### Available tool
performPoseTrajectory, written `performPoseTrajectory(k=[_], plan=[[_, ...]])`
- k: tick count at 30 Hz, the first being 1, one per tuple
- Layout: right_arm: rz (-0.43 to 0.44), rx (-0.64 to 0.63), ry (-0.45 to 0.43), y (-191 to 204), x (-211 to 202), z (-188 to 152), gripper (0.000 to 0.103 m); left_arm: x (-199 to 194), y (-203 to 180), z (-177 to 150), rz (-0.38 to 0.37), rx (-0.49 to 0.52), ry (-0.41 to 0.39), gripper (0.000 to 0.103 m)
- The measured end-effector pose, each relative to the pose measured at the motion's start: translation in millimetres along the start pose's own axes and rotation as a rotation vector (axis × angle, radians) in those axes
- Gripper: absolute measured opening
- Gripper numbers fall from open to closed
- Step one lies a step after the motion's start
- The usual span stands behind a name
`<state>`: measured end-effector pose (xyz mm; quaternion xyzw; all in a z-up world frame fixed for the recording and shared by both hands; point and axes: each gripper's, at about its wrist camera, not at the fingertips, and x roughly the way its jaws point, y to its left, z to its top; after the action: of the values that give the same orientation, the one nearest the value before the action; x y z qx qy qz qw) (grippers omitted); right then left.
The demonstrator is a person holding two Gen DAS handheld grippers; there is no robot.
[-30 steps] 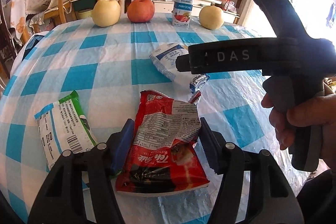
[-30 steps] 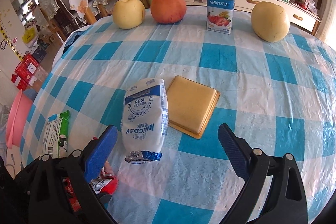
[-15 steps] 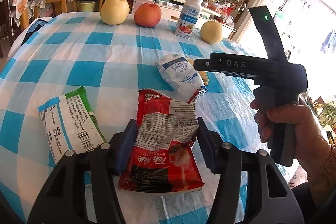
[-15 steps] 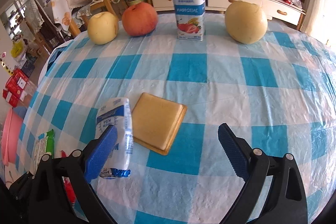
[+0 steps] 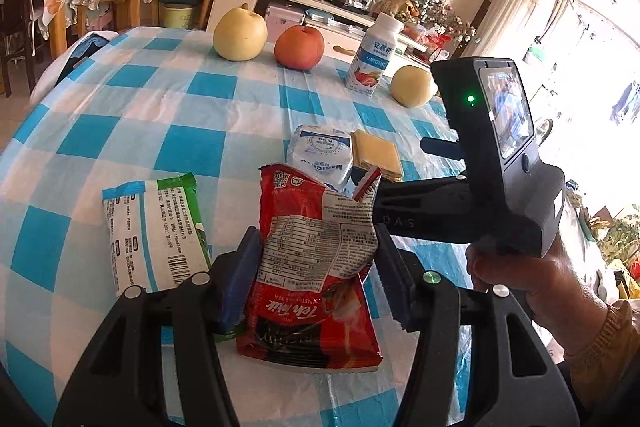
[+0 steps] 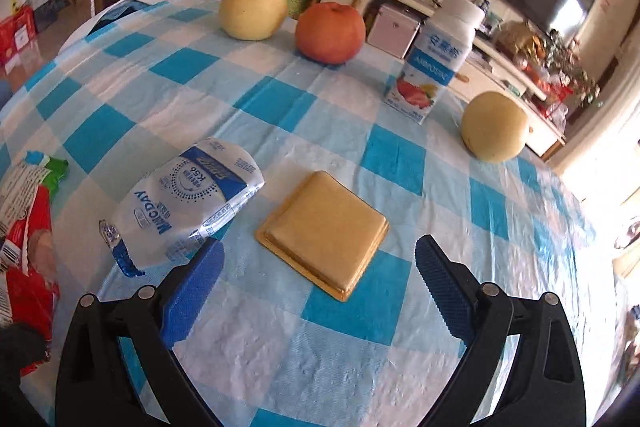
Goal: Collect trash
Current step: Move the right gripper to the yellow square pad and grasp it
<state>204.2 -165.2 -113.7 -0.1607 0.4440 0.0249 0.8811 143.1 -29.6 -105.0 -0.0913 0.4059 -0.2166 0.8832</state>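
We see the left tool (image 5: 316,279) clamped on the red tea packet (image 5: 312,267), pads pressing both sides of its crumpled middle; the packet's lower end is at the worktop (image 5: 120,99), whether touching we cannot tell. Just to its left lies a green-and-white wrapper (image 5: 154,231), flat on the checked blue cloth. Behind the red packet sits a white-and-blue pouch (image 5: 322,155), and right beside that a flat tan square tray (image 5: 378,155).

The right tool (image 6: 318,287) hangs released, jaws wide apart with nothing between them, above the near corner of the tan tray; in the left wrist view we see a hand (image 5: 532,279) gripping its handle. The white-and-blue pouch is just left of its left finger (image 6: 192,291).

At the far side of the worktop stand a yellow pear (image 6: 254,9), a red apple (image 6: 330,33), a yogurt bottle (image 6: 434,61) and a second yellow pear (image 6: 494,127), all well apart from the trash.
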Motion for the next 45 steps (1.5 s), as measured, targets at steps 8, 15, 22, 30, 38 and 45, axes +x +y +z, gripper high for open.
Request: performPoseTrajectory(k=[8,15,22,30,38,45], plan=[[0.137,0.174,0.071,-40.0,30.2,4.8,0.095,-2.6,2.1,-0.7,-0.008,0.003,-0.004,0.058],[0.182,0.21,0.053,-40.7,33.7,4.8,0.095,-1.0,3.1,-0.4,-0.009,0.004,0.0,0.058],[0.194,0.208,0.038,-36.2,24.4,4.4,0.066,-1.0,3.2,-0.6,-0.01,0.003,-0.003,0.058],[0.19,0.229,0.027,-35.3,14.3,2.0,0.065,-9.9,10.4,0.5,-0.022,-0.01,-0.028,0.058],[0.155,0.285,-0.038,-42.3,-26.0,4.0,0.066,-30.6,17.4,4.4,-0.027,-0.016,-0.084,0.047],[0.16,0.307,-0.069,-28.2,-54.5,1.7,0.066,-45.3,33.3,5.8,-0.01,-0.035,-0.114,0.045]])
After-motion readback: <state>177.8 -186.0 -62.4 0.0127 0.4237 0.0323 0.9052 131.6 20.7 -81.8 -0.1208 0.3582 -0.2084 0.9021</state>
